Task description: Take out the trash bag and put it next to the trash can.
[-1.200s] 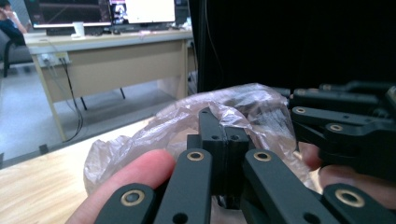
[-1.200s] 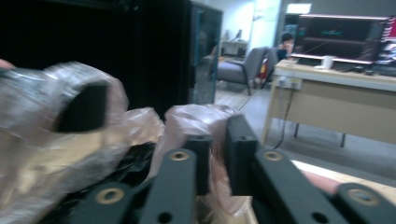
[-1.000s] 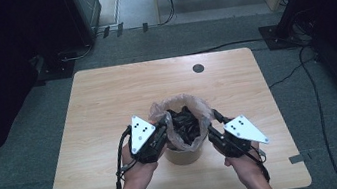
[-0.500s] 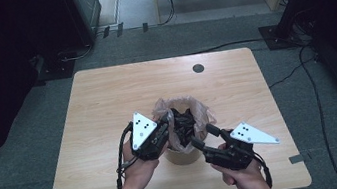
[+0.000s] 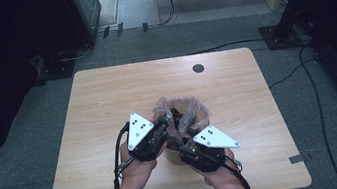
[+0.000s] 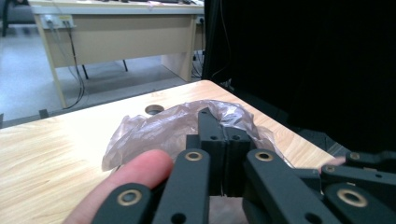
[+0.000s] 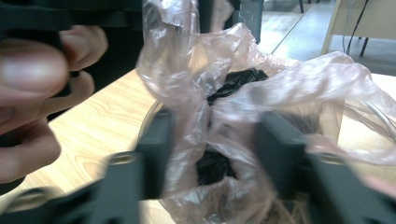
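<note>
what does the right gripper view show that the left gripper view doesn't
Right gripper view alone: dark contents inside the thin plastic bag, with its own jaws spread around gathered film, and the other hand's fingers.

Left gripper view alone: its jaws pressed together on the bag's edge, the table's round hole, and a desk across the floor.

Both: the bag and the wooden table.
</note>
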